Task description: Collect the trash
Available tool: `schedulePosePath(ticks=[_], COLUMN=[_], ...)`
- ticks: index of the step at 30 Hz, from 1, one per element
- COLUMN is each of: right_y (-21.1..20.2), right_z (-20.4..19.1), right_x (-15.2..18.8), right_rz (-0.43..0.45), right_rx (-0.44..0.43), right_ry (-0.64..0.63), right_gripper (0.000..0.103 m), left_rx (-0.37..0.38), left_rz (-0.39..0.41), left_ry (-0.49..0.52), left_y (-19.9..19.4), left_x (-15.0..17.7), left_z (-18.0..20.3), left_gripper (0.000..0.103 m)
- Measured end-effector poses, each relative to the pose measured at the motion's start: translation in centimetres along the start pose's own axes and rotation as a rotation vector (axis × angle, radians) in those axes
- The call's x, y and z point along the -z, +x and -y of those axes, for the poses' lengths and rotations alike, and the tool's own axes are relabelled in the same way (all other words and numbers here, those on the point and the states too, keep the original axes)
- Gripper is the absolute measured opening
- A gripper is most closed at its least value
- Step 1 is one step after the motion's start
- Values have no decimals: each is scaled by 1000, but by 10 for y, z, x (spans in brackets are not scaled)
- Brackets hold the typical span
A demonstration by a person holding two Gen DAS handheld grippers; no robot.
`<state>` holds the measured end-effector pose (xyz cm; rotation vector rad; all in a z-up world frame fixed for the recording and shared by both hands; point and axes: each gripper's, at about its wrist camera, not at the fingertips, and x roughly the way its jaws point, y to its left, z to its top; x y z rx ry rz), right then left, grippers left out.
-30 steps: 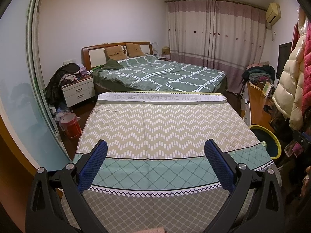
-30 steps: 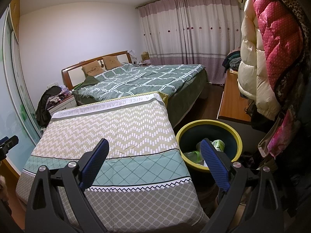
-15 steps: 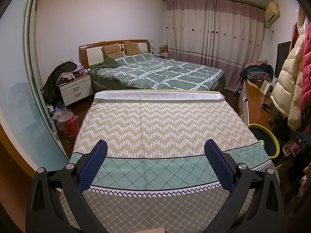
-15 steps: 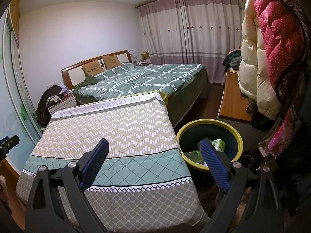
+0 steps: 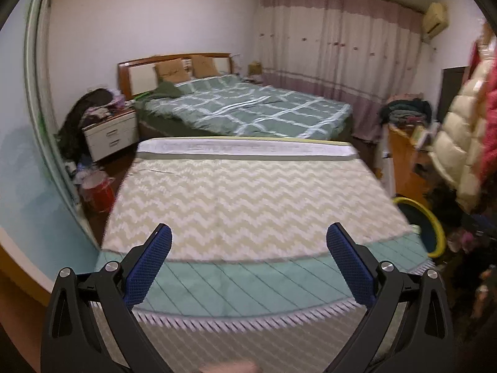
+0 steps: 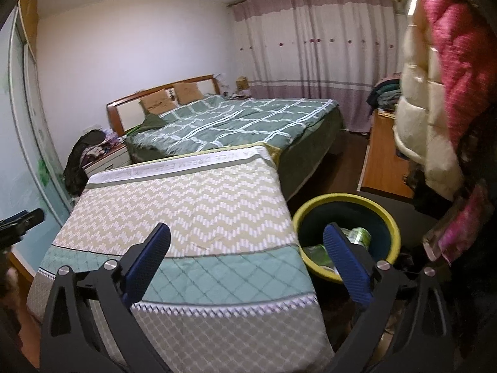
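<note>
Both grippers hang over the near end of the patterned bedspread (image 5: 248, 199), and neither holds anything. The left gripper (image 5: 248, 245) has its blue pads (image 5: 149, 264) spread wide apart above the teal band near the bedspread's near edge. The right gripper (image 6: 247, 244) is just as wide open; its left finger is over the bedspread's near right corner and its right finger (image 6: 344, 261) is in front of the trash bin (image 6: 394, 233). That yellow-rimmed bin stands on the floor just beside the bedspread's right edge, and green and clear trash (image 6: 360, 236) lies inside it. Beyond the bedspread's far edge is a bed with a green checked quilt (image 5: 248, 108). Puffy coats (image 6: 435, 93) hang at the right.
</note>
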<state>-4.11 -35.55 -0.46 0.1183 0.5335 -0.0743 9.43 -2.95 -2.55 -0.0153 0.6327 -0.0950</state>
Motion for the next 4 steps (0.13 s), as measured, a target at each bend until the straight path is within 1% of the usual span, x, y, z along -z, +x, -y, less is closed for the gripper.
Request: schedulePosePath(ticks=[1,3,4], right_y=[9,39,54], right_z=[-1,-6,-8], right_x=[-5,-15,-18], right_rz=[-13,-70,-98], right_rx=[-14,-64,-90], right_ry=[-5,-3,0], right_gripper=[96,96,96], left_rx=[-32,-73,-77], left_rz=[-11,-52,-81], left_ry=[4,-2,-8], left_y=[17,49,68], left_x=[-5,-13,-16], left_z=[-4,-13,-18], left_gripper=[98,98,98])
